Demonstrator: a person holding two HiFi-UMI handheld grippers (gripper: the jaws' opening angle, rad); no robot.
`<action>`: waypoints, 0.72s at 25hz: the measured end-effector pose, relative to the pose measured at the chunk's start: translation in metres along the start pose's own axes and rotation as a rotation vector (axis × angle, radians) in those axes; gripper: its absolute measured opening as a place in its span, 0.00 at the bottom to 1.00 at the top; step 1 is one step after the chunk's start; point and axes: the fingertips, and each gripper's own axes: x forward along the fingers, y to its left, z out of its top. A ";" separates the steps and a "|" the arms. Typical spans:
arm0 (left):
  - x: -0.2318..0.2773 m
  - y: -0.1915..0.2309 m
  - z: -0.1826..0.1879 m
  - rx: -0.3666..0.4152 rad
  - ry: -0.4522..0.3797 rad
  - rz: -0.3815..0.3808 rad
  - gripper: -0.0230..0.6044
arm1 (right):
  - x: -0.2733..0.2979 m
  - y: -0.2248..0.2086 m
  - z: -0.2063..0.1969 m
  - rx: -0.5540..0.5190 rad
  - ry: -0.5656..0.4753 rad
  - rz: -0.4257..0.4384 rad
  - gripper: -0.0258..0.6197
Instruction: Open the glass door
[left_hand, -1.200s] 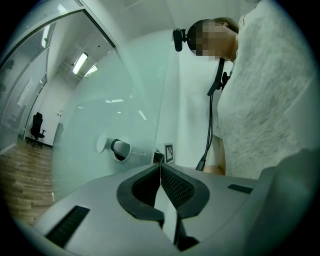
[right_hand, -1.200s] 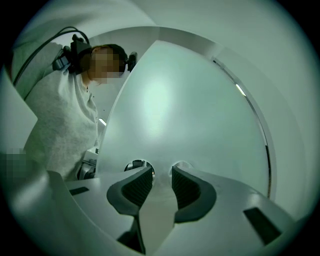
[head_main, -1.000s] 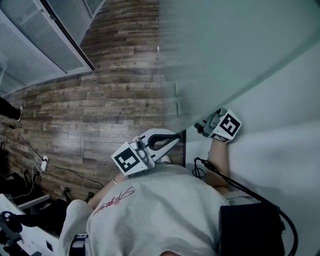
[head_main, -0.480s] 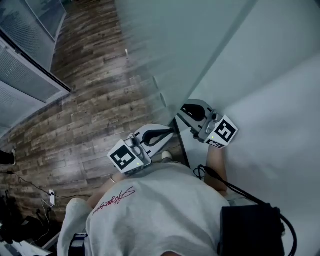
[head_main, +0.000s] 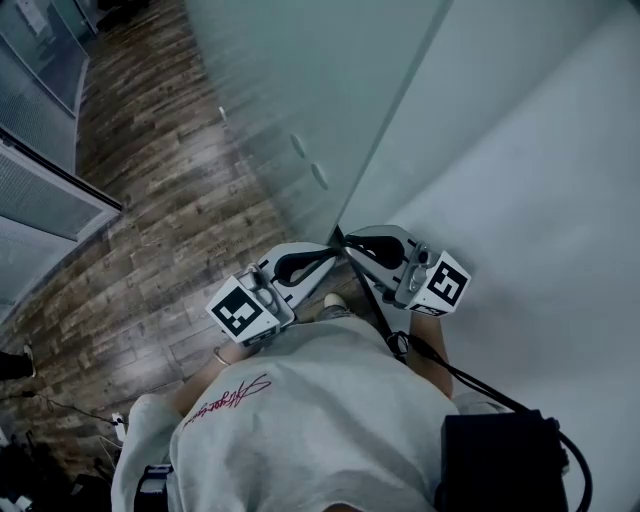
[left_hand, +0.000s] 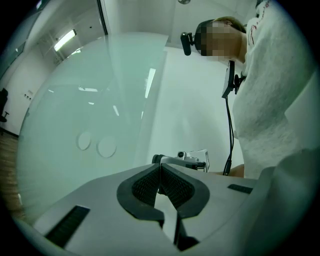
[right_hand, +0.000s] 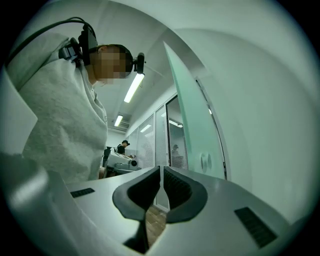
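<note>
left tongs (left_hand: 160, 166) pressed together, empty; right tongs (right_hand: 161, 171) have just been closing on nothing. with no grip, the glass door (head_main: 300, 110) could swing back onto them.

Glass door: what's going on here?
A person stands at the glass door with a hand-held gripper in each hand. The door stands open, its edge just ahead of them. The left hand-held gripper is shut and empty. On the right hand-held gripper the jaws have just been closing, nothing between them.

glass door (head_main: 300, 100) left, wall (head_main: 530, 170) right
</note>
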 end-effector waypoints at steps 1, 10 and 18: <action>-0.003 -0.001 -0.003 0.002 0.007 -0.002 0.07 | 0.001 0.005 0.001 -0.002 -0.006 -0.003 0.09; -0.030 -0.010 -0.006 0.017 0.007 -0.025 0.07 | 0.017 0.031 0.005 -0.058 -0.019 -0.076 0.07; -0.037 -0.012 -0.005 0.019 0.004 -0.005 0.07 | 0.020 0.042 0.003 -0.061 0.009 -0.071 0.07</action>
